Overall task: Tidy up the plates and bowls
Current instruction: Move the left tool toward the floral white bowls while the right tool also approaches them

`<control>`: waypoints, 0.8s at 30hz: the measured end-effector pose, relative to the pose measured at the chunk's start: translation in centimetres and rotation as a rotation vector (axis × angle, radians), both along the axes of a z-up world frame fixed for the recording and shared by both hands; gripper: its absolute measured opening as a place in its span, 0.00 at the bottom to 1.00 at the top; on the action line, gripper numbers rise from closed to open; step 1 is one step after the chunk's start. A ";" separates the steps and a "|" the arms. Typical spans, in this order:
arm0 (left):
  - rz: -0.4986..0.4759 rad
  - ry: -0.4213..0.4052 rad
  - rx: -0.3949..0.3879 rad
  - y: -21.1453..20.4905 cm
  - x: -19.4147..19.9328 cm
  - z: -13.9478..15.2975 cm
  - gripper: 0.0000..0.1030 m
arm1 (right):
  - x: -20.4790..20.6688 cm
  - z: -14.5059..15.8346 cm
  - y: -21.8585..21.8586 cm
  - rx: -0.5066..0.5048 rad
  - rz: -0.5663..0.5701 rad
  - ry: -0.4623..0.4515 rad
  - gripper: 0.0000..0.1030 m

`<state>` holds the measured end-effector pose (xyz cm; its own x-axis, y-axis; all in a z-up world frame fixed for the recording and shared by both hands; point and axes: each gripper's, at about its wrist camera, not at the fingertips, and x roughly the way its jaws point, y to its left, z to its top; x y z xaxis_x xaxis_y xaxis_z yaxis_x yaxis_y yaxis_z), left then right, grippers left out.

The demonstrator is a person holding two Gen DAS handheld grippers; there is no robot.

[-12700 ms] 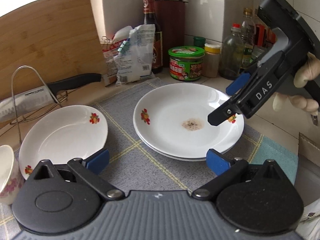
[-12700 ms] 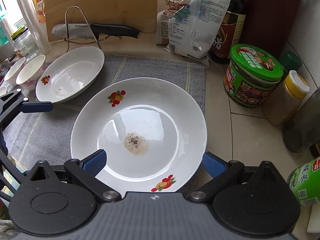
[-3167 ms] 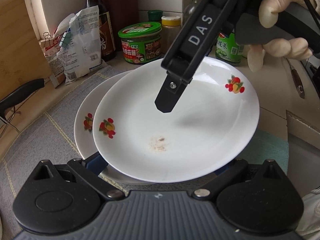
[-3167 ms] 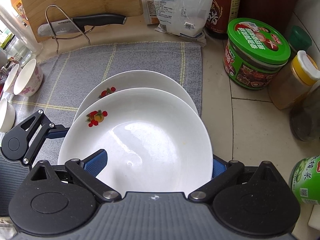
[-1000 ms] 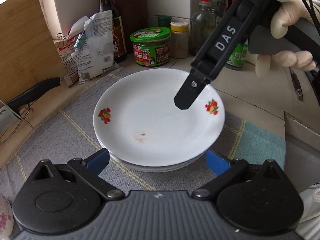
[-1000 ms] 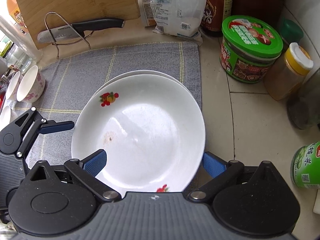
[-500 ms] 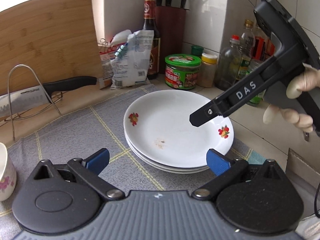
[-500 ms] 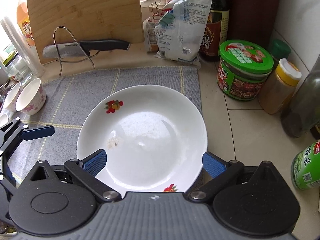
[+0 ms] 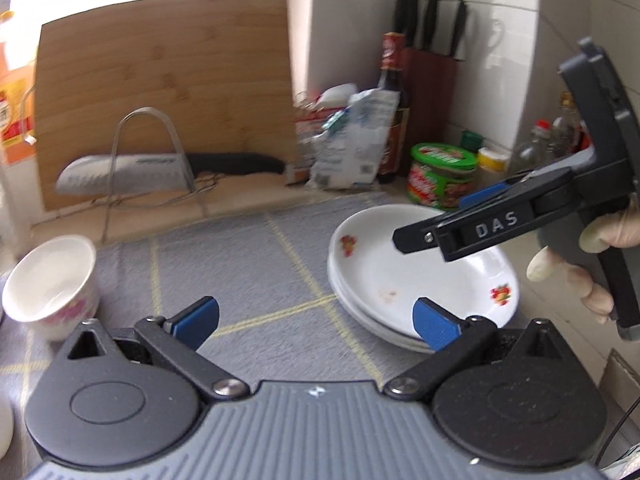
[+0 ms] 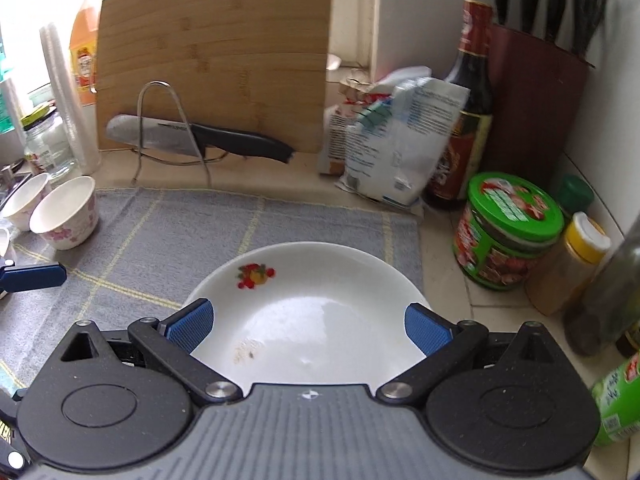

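A stack of white plates (image 9: 384, 280) with small fruit prints, three as far as I can tell, rests on the right part of the grey checked cloth (image 9: 240, 264). In the right wrist view the plate stack (image 10: 312, 304) lies just beyond my right gripper (image 10: 308, 326), which is open and holds nothing. My left gripper (image 9: 316, 320) is open too, left of the stack and empty. A white bowl with pink flowers (image 9: 52, 280) stands on the cloth's left edge. The right wrist view shows that bowl (image 10: 66, 212) and a second bowl (image 10: 26, 200) behind it.
At the back, a bamboo cutting board (image 9: 160, 92) leans on the wall behind a knife (image 10: 200, 136) on a wire rack. A soy sauce bottle (image 10: 468, 120), a green-lidded jar (image 10: 508, 236), a plastic bag (image 10: 396, 140) and several bottles crowd the right corner.
The plate that stood alone on the left now tops the stack. In the last second both grippers drew back from the stack; the left one swung left, bringing the flowered bowl into view.
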<state>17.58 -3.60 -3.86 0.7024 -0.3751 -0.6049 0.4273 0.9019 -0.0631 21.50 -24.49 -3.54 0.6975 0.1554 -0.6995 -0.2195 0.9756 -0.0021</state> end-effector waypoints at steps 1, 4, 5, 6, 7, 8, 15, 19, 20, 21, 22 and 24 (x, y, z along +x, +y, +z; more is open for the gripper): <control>0.015 0.009 0.013 0.2 -0.2 -0.2 0.99 | 0.1 -0.1 0.3 0.006 0.016 -0.005 1.00; 0.045 0.010 0.038 1.2 -1.2 -0.5 0.99 | 0.6 -0.5 1.7 0.049 0.058 0.016 1.00; 0.051 0.008 0.045 1.6 -1.6 -0.6 0.99 | 0.7 -0.6 2.1 0.057 0.070 0.023 1.00; 0.054 0.011 0.052 2.1 -1.8 -0.8 0.99 | 0.7 -0.6 2.8 0.057 0.082 0.025 1.00; 0.055 0.020 0.058 2.7 -2.0 -1.0 0.99 | 0.5 -0.5 3.5 0.050 0.096 0.021 1.00; 0.059 0.025 0.062 3.3 -2.1 -1.2 0.99 | 0.3 -0.5 4.1 0.043 0.106 0.016 1.00; 0.056 0.035 0.063 8.3 -4.0 -2.0 0.99 | -0.9 -0.3 9.0 -0.006 0.106 0.025 1.00; 0.060 0.042 0.117 11.9 -5.3 -2.6 0.99 | -1.9 -0.3 12.3 -0.021 0.124 0.028 1.00; 0.064 0.047 0.122 12.9 -5.6 -2.7 0.99 | -2.1 -0.2 13.3 -0.024 0.130 0.026 1.00; 0.072 0.055 0.126 14.0 -5.8 -2.9 0.99 | -2.3 -0.2 14.1 -0.025 0.136 0.025 1.00; 0.084 0.065 0.128 14.9 -6.0 -3.0 0.99 | -2.4 -0.1 15.0 -0.024 0.140 0.023 1.00; 0.111 0.079 0.127 16.8 -6.4 -3.2 0.99 | -2.8 0.0 16.7 -0.023 0.155 0.024 1.00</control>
<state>11.17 13.23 -7.09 0.6839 -0.2145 -0.6973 0.3227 0.9462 0.0255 18.69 -7.78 -3.59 0.6497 0.2441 -0.7199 -0.3678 0.9297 -0.0167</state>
